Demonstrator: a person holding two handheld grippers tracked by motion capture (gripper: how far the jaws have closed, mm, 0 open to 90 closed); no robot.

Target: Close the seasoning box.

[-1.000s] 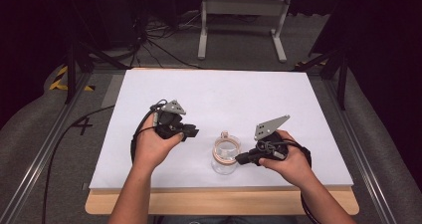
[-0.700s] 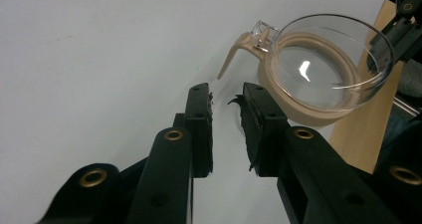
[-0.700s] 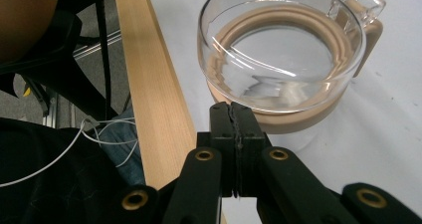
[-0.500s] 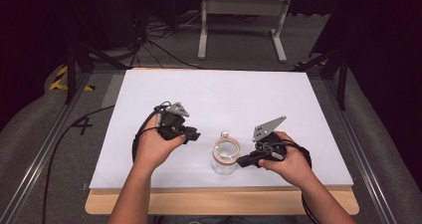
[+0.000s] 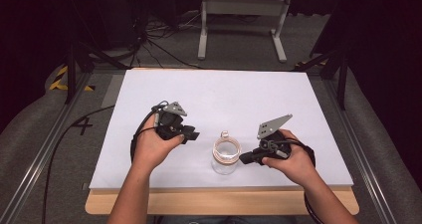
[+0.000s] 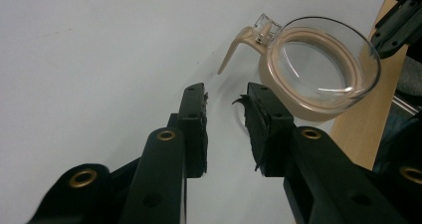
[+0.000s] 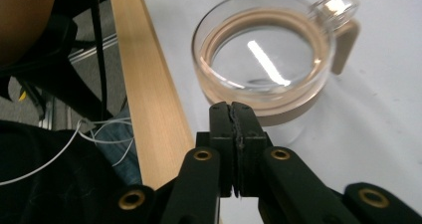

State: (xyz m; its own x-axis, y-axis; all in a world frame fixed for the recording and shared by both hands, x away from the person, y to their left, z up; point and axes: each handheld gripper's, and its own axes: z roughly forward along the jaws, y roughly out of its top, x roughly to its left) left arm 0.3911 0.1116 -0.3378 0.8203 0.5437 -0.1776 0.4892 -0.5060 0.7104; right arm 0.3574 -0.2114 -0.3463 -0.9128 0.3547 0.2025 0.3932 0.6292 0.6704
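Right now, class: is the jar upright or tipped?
Upright. The jar stands on the table, its round open mouth facing up; both gripper views look down into it.

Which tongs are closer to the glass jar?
Right. The right tongs, shut, have their tips almost at the side of the glass jar. The left tongs, open, sit farther off on its other side.

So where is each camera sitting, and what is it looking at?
High view: above the person's side, looking forward and down on the white table; both forearms, left hand-held gripper and right hand-held gripper show.
Left gripper view: rides the left hand-held gripper, looking along its parted jaws at the glass jar.
Right gripper view: rides the right hand-held gripper, its jaws together, facing the jar.
All three share the jar.
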